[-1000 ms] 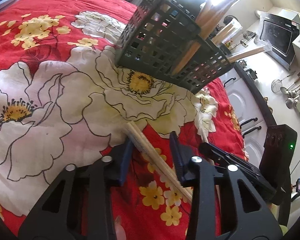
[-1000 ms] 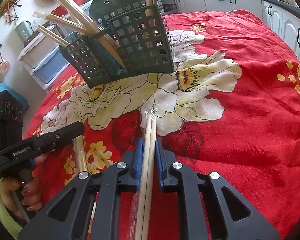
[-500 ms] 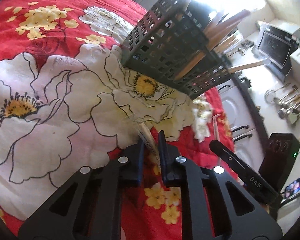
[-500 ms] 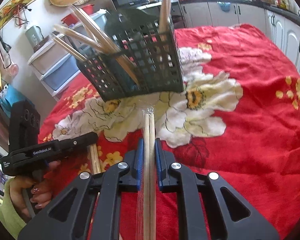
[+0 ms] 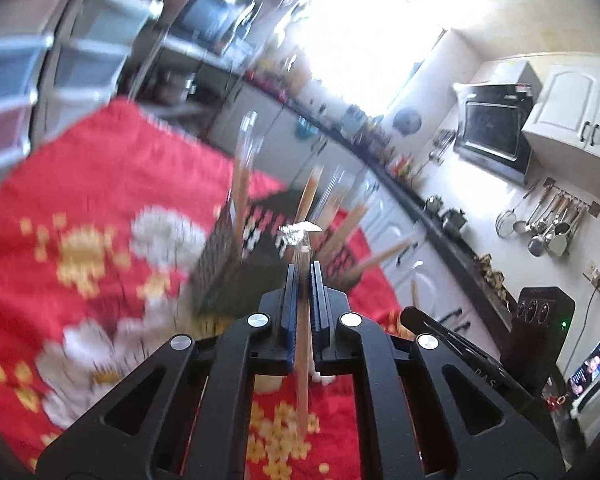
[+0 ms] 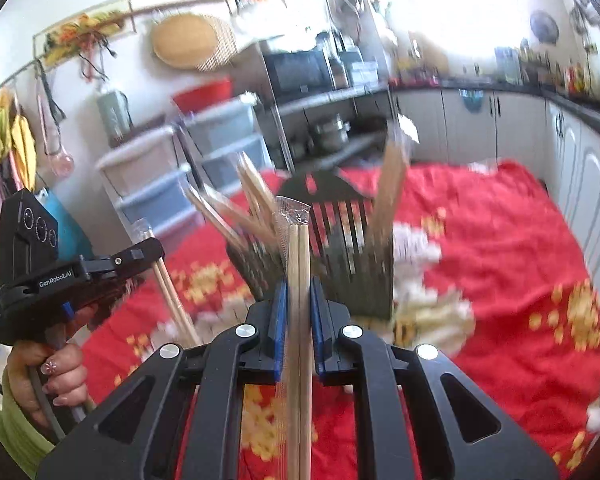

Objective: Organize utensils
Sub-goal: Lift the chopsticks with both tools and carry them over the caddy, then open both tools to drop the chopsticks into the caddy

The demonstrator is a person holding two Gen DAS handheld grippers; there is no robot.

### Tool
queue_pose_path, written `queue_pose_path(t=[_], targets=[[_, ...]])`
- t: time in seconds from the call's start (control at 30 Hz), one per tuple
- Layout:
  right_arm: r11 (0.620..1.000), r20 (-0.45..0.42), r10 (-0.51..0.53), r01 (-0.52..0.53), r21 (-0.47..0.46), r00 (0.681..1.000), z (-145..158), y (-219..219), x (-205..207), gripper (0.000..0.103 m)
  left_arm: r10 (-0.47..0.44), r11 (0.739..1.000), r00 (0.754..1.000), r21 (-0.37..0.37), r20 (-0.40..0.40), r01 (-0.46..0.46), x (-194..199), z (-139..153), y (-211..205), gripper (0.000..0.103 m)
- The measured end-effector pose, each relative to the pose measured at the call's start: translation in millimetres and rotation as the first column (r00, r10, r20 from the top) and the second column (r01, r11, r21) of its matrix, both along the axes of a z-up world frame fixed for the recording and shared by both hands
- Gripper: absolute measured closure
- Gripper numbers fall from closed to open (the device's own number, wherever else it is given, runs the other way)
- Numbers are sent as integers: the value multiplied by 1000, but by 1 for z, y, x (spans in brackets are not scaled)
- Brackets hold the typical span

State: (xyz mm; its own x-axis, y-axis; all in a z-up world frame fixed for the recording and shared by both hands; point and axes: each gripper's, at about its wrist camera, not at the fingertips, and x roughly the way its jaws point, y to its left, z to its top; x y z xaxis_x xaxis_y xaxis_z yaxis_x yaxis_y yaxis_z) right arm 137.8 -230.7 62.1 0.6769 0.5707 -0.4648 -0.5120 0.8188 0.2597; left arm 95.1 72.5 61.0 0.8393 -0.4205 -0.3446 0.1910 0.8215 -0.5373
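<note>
Two grippers are up off the table, each clamped on wrapped chopsticks. The left gripper (image 5: 303, 276) has its jaws squeezed right down on one wrapped pair of chopsticks (image 5: 302, 328), the crinkled wrapper tip poking out ahead. The right gripper (image 6: 299, 296) has its jaws narrowly closed on another wrapped pair (image 6: 299, 264) running straight between them. Beyond both tips stands the dark mesh utensil basket (image 6: 356, 256) on the red flowered tablecloth (image 6: 500, 248), well in from the table's edges, with several chopsticks leaning out of it.
</note>
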Motion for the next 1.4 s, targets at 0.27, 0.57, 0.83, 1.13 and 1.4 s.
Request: queue_pose_path(t=[0.27, 0.57, 0.83, 1.13, 1.4], targets=[[995, 187, -47, 30, 94, 981, 38, 5, 23, 92, 76, 995, 988, 57, 138, -85, 7, 52, -1, 100], [986, 360, -130, 82, 147, 924, 63, 14, 58, 92, 137, 981, 965, 105, 223, -164, 17, 88, -2, 100], [979, 428, -178, 116, 167, 886, 68, 25, 91, 92, 200, 956, 937, 151, 288, -251, 30, 108, -1, 100], [959, 458, -265, 181, 219, 849, 64, 38, 123, 92, 233, 935, 910, 179, 342, -307, 41, 108, -9, 100], [955, 484, -295, 243, 168, 824, 42, 54, 141, 91, 238, 931, 915, 192, 327, -311, 55, 83, -17, 100]])
